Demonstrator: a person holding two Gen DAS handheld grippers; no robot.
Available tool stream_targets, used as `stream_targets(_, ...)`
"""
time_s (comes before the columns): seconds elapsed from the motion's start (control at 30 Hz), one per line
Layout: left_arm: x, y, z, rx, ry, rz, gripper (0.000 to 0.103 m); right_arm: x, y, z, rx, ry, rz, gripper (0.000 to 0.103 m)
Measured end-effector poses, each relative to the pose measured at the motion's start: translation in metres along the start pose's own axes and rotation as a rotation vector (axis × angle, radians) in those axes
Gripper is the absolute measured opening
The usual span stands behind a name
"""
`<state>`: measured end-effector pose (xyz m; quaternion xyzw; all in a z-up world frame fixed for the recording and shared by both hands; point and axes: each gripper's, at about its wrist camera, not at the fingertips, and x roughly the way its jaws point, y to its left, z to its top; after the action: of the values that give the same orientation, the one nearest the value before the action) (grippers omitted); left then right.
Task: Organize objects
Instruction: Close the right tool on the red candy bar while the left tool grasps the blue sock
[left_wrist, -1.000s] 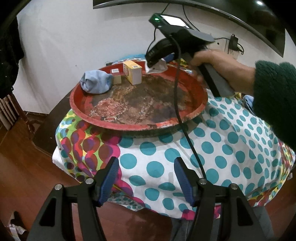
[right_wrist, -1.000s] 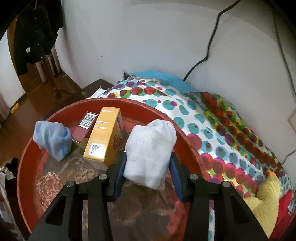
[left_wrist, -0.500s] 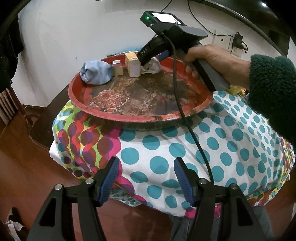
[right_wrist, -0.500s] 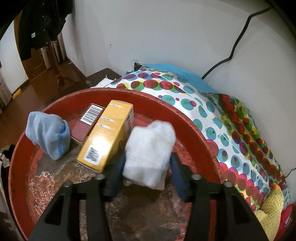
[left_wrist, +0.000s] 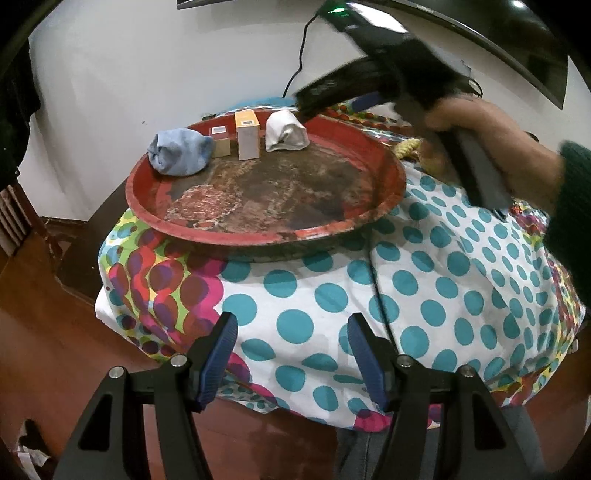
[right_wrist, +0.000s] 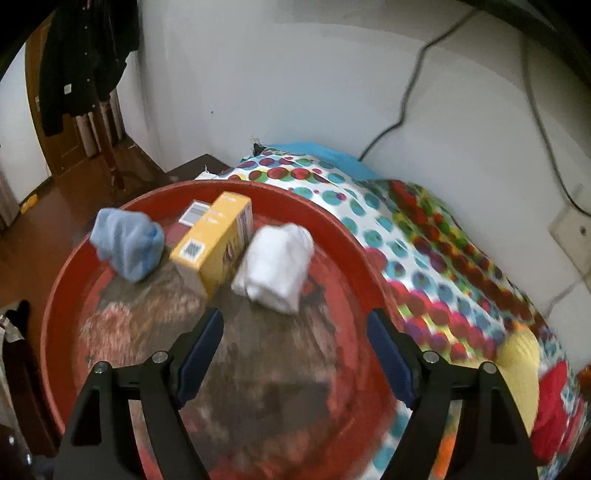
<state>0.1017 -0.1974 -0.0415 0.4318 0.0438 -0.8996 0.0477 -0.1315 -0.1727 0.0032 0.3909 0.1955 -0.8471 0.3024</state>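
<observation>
The right gripper (right_wrist: 295, 349) has just been opening its jaws and now stands released with nothing between them; the white rolled cloth (right_wrist: 275, 266) lies just ahead of its fingertips, set down on the floor of the red tray (right_wrist: 354, 251) and touching nothing of the gripper. The cloth sits just beside the yellow box (right_wrist: 218, 242), which stands next to a small maroon box (right_wrist: 194, 214) and, farther to the gripper's left, a blue rolled cloth (right_wrist: 127, 247). The four form a row along the tray's far rim, which looks like deliberate lining-up that leaves the near floor free. The left gripper (left_wrist: 291, 356) hangs released and empty, well short of the tray and low beside the table's near edge, probably waiting out of the way. To the right of the right gripper, beyond the tray, a yellow knitted thing (right_wrist: 517, 373) and a red thing (right_wrist: 554, 406) lie on the cloth, likely next to be sorted. The tray's worn, mottled floor rests on a tablecloth (left_wrist: 424, 295) of teal dots and bright circles, pushed against a white wall (right_wrist: 332, 74) with hanging cables; the floor (left_wrist: 44, 350) is reddish wood.
</observation>
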Motion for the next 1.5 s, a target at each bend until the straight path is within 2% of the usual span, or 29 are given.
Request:
stream_targets(0.17, -0.005, -0.011, -0.001, 0.030, -0.017, -0.002, 0.064, -0.036, -0.037, -0.046, 0.111, -0.022, -0.001, 0.080)
stream_targets(0.3, -0.002, -0.019, -0.003, 0.050, -0.007, 0.002, 0.064, -0.062, -0.076, -0.102, 0.224, -0.017, -0.038, 0.080)
stream_targets(0.43, 0.000, -0.027, -0.007, 0.063, 0.001, -0.007, 0.064, -0.087, -0.119, -0.152, 0.308, -0.006, -0.125, 0.080)
stream_targets(0.63, 0.003, -0.040, -0.012, 0.106, 0.002, 0.021, 0.064, -0.119, -0.188, -0.213, 0.434, -0.012, -0.269, 0.080)
stream_targets(0.77, 0.006, -0.049, -0.015, 0.139, 0.002, 0.039, 0.064, -0.124, -0.224, -0.239, 0.486, -0.018, -0.303, 0.078)
stream_targets(0.87, 0.005, -0.057, -0.017, 0.168, -0.016, 0.058, 0.064, -0.121, -0.242, -0.246, 0.516, -0.024, -0.286, 0.071)
stream_targets(0.97, 0.002, -0.065, -0.013, 0.178, -0.032, 0.043, 0.064, -0.112, -0.251, -0.242, 0.477, -0.010, -0.299, 0.067)
stream_targets(1.1, 0.003, -0.087, -0.003, 0.247, -0.026, 0.014, 0.064, -0.095, -0.260, -0.235, 0.441, 0.011, -0.301, 0.053)
stream_targets(1.2, 0.004, -0.109, 0.008, 0.317, -0.039, 0.017, 0.064, -0.082, -0.270, -0.233, 0.461, 0.020, -0.277, 0.052)
stream_targets(1.23, 0.005, -0.119, 0.013, 0.338, -0.045, 0.006, 0.064, -0.079, -0.273, -0.233, 0.467, 0.023, -0.267, 0.052)
stream_targets(1.3, 0.008, -0.132, 0.022, 0.365, -0.046, -0.027, 0.064, -0.075, -0.277, -0.231, 0.467, 0.031, -0.274, 0.042)
stream_targets(1.43, 0.024, -0.162, 0.046, 0.389, -0.019, -0.100, 0.064, -0.071, -0.280, -0.227, 0.444, 0.033, -0.270, 0.040)
stream_targets(1.47, 0.029, -0.171, 0.053, 0.390, -0.012, -0.124, 0.064, -0.070, -0.280, -0.227, 0.439, 0.032, -0.264, 0.037)
stream_targets(1.5, 0.035, -0.181, 0.060, 0.397, -0.008, -0.139, 0.064, -0.070, -0.279, -0.226, 0.431, 0.031, -0.261, 0.025)
